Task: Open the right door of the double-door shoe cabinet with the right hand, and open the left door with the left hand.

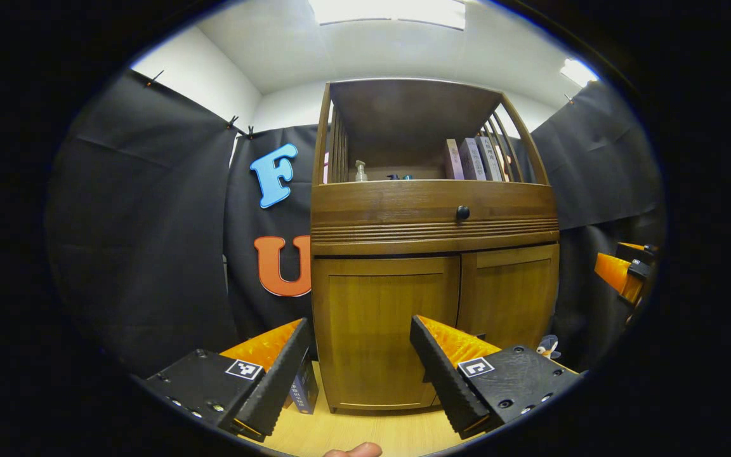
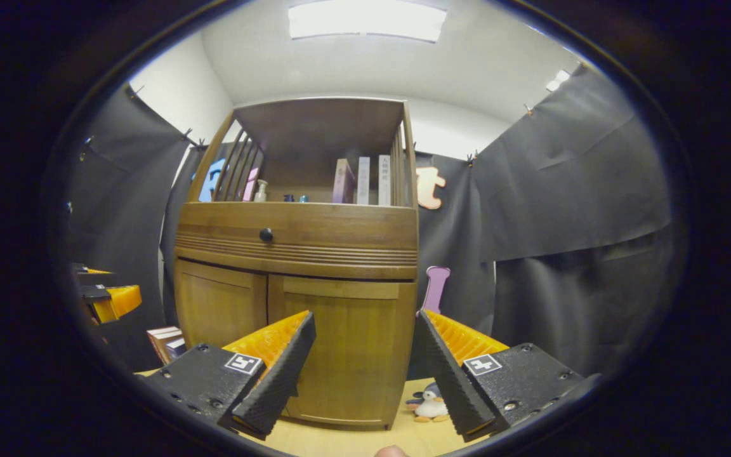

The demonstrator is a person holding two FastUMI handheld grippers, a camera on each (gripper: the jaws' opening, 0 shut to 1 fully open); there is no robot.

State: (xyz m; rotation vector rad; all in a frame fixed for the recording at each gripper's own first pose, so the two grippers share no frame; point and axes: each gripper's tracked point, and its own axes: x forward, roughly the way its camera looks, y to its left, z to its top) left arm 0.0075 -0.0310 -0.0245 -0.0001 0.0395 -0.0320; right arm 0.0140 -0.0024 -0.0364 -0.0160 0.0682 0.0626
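Note:
The wooden shoe cabinet (image 1: 432,219) stands ahead with both lower doors closed. In the left gripper view its left door (image 1: 381,330) faces my left gripper (image 1: 362,333), which is open and short of the panel; the right door (image 1: 508,295) sits beside it. In the right gripper view the right door (image 2: 346,346) lies behind my open right gripper (image 2: 365,327), with the left door (image 2: 219,304) farther left. Neither gripper touches the cabinet. The other gripper (image 1: 625,270) shows at the right edge of the left gripper view, and the left one (image 2: 108,298) at the left edge of the right gripper view.
A drawer with a dark knob (image 1: 462,212) sits above the doors. The open shelf holds books (image 1: 473,158) and a small bottle (image 1: 360,171). A penguin toy (image 2: 429,403) lies on the floor right of the cabinet, and stacked books (image 2: 165,339) lie on its left.

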